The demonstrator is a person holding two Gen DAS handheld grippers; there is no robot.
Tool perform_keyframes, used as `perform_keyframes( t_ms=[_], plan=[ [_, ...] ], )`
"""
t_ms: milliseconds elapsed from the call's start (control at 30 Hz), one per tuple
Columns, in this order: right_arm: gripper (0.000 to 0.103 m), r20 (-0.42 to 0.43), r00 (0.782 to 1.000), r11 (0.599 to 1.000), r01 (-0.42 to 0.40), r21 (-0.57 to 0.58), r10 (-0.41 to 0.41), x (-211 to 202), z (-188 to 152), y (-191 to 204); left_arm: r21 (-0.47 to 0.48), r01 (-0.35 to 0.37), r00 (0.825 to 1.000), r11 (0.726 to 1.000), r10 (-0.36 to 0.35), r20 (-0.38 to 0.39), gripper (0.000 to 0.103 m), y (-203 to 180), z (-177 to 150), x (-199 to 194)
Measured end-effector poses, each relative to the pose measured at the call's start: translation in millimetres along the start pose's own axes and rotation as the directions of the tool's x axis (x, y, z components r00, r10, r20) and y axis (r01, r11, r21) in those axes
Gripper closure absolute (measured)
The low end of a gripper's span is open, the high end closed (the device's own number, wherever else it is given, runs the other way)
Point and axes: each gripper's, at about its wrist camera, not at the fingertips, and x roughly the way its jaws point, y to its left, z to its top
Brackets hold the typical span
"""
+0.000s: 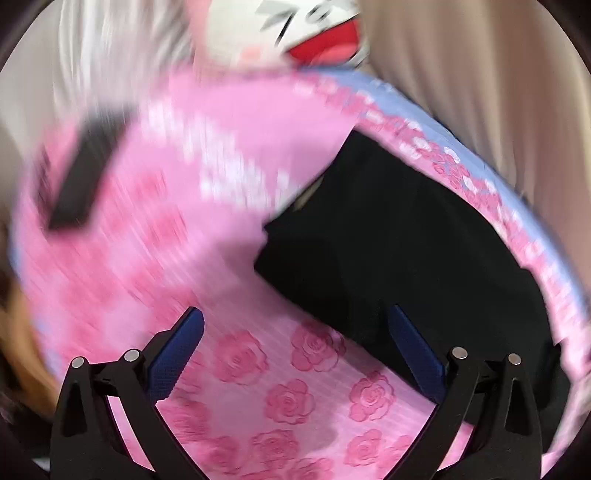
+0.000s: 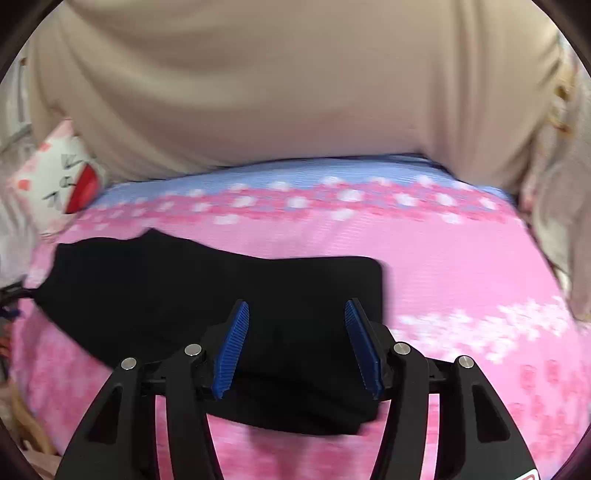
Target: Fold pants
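The black pants lie folded on a pink flowered bed sheet. My right gripper is open and empty, its blue pads spread just above the pants' near right part. In the left wrist view the pants lie at the right, and my left gripper is open and empty over the pink sheet, its right pad at the edge of the black cloth. The left wrist view is blurred by motion.
A person in a beige top stands at the bed's far edge. A white and red cushion lies at the left; it also shows in the left wrist view. A dark flat object lies on the sheet at the left.
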Motion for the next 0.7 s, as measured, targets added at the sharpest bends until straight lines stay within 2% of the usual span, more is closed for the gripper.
perform_keyframes(
  t_ms=[33, 67, 100, 133, 167, 200, 233, 267, 300, 333, 433, 500, 600, 633, 667, 700],
  plan=[
    [0.049, -0.005, 1.000, 1.000, -0.021, -0.016, 0.021, 4.6, 0.6, 9.4, -0.056, 0.042, 0.999, 0.998, -0.043, -0.029, 0.005, 5.0, -0.1, 12.0],
    [0.049, -0.014, 0.999, 0.999, -0.038, -0.033, 0.038, 11.0, 3.2, 21.1, -0.061, 0.028, 1.000, 0.998, -0.027, 0.010, 0.005, 2.1, 1.2, 12.9],
    [0.049, -0.030, 0.998, 0.997, -0.058, -0.055, 0.056, 15.9, 3.4, 32.9, -0.031, 0.021, 0.999, 0.999, -0.020, 0.039, 0.006, -7.6, 5.5, 15.9],
    [0.049, -0.039, 0.997, 0.996, -0.065, -0.068, 0.063, 19.9, 3.4, 41.1, -0.024, 0.043, 0.999, 0.999, -0.042, 0.020, 0.006, -13.9, 8.8, 21.7],
    [0.049, -0.042, 0.997, 0.995, -0.067, -0.074, 0.064, 23.3, 2.6, 47.4, -0.017, 0.043, 0.998, 0.999, -0.042, 0.046, 0.011, -22.1, 13.0, 23.9],
    [0.049, -0.046, 0.997, 0.995, -0.069, -0.073, 0.066, 24.8, 0.6, 49.7, -0.008, 0.055, 0.997, 0.998, -0.055, 0.056, 0.032, -27.8, 16.1, 26.2],
    [0.048, -0.049, 0.997, 0.996, -0.068, -0.064, 0.065, 24.0, -1.3, 51.3, 0.012, 0.031, 0.997, 0.999, -0.032, 0.070, 0.062, -36.8, 20.7, 29.1],
    [0.048, -0.052, 0.997, 0.996, -0.067, -0.051, 0.064, 25.5, -3.0, 50.6, 0.035, 0.065, 0.996, 0.997, -0.067, 0.054, 0.074, -44.8, 25.6, 33.1],
    [0.047, -0.054, 0.997, 0.998, -0.060, -0.033, 0.058, 25.5, -6.1, 45.9, 0.030, 0.090, 0.995, 0.995, -0.091, 0.040, 0.080, -47.6, 28.8, 34.2],
    [0.047, -0.054, 0.997, 0.999, -0.049, -0.019, 0.048, 25.3, -7.8, 41.6, 0.047, 0.082, 0.995, 0.996, -0.084, 0.055, 0.082, -56.6, 31.6, 26.7],
    [0.046, -0.054, 0.998, 0.999, -0.021, 0.049, 0.024, 19.4, -13.5, 23.6, 0.170, 0.118, 0.982, 0.978, -0.141, 0.129, 0.083, -95.3, 30.6, -11.6],
    [0.046, -0.061, 0.998, 0.995, -0.017, 0.100, 0.023, 20.2, -14.7, 9.4, 0.267, 0.146, 0.966, 0.953, -0.196, 0.170, 0.083, -129.8, 25.2, -41.1],
    [0.046, -0.055, 0.998, 0.990, -0.018, 0.143, 0.027, 20.5, -14.7, -2.1, 0.416, 0.187, 0.929, 0.890, -0.298, 0.220, 0.083, -190.9, 4.8, -84.2],
    [0.046, -0.050, 0.998, 0.989, -0.020, 0.148, 0.028, 20.2, -15.1, -4.6, 0.474, 0.220, 0.909, 0.852, -0.356, 0.217, 0.083, -219.2, -7.3, -100.9],
    [0.046, -0.044, 0.999, 0.988, -0.022, 0.152, 0.029, 19.6, -15.5, -6.5, 0.506, 0.242, 0.900, 0.828, -0.386, 0.201, 0.083, -234.6, -15.5, -108.4],
    [0.046, -0.036, 0.999, 0.987, -0.024, 0.157, 0.030, 18.4, -16.1, -9.3, 0.558, 0.278, 0.884, 0.782, -0.435, 0.169, 0.083, -260.8, -30.1, -119.6]
  ],
)
